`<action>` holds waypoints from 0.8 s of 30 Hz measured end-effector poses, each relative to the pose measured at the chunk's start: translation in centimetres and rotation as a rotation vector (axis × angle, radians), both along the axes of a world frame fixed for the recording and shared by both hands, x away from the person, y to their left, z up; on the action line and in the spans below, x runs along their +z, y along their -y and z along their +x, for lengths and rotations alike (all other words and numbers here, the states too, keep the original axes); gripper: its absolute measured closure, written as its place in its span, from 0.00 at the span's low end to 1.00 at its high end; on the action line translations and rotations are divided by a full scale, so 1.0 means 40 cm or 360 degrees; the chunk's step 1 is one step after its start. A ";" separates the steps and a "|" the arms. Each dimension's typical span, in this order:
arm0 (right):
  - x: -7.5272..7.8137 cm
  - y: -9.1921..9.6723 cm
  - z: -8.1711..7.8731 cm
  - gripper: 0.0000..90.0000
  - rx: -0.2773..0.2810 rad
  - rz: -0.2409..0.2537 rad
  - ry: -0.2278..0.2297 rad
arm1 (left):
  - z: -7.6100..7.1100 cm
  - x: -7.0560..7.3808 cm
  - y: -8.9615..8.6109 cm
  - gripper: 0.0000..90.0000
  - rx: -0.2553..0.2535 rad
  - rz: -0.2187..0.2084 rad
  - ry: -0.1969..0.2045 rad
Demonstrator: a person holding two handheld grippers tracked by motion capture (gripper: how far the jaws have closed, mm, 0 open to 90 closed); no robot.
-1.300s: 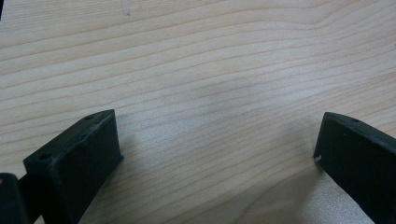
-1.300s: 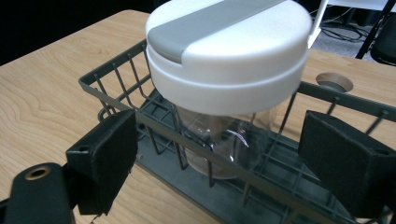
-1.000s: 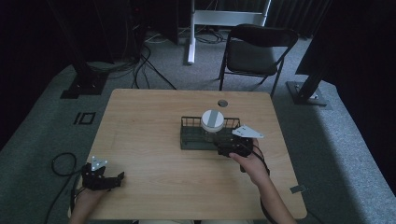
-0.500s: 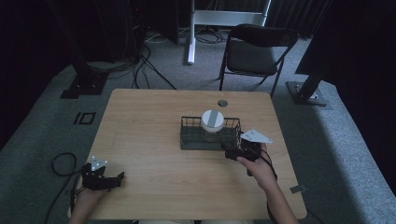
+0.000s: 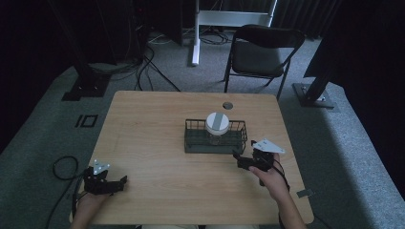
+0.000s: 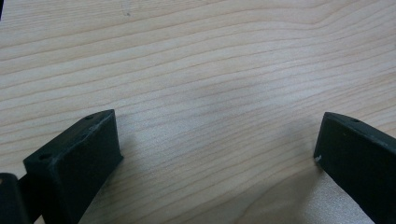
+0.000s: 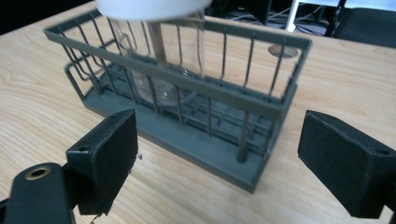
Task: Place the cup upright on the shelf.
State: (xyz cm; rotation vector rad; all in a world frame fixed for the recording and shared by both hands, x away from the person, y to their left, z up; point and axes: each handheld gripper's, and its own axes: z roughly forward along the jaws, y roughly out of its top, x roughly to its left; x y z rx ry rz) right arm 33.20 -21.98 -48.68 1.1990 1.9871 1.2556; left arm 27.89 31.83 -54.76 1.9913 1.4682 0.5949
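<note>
No readable text, label, brand, number or sign is appearing on any surface: the wooden table (image 5: 157,129), the wire basket (image 7: 187,107) and the white-lidded jar (image 5: 217,125) are all showing plain, unmarked faces, and the black jaws in both gripper views are carrying no markings.

We take this for a recording lab or studio: dark curtains (image 5: 363,57) around a wooden table (image 5: 153,133) on grey carpet (image 5: 43,143), floor cables (image 5: 148,62), stand bases (image 5: 86,86) left and right, a folding chair (image 5: 262,52) at the far side.
</note>
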 end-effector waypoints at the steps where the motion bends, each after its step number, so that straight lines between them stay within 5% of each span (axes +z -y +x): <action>1: 0.000 0.000 0.000 0.13 0.0000 0.0000 0.0000 | 0.000 0.000 0.000 0.01 0.0000 0.0000 0.0000; 24: -0.102 0.065 -0.019 0.13 -0.0048 -0.0088 -0.0151 | 0.000 0.000 0.000 0.01 0.0000 0.0000 0.0000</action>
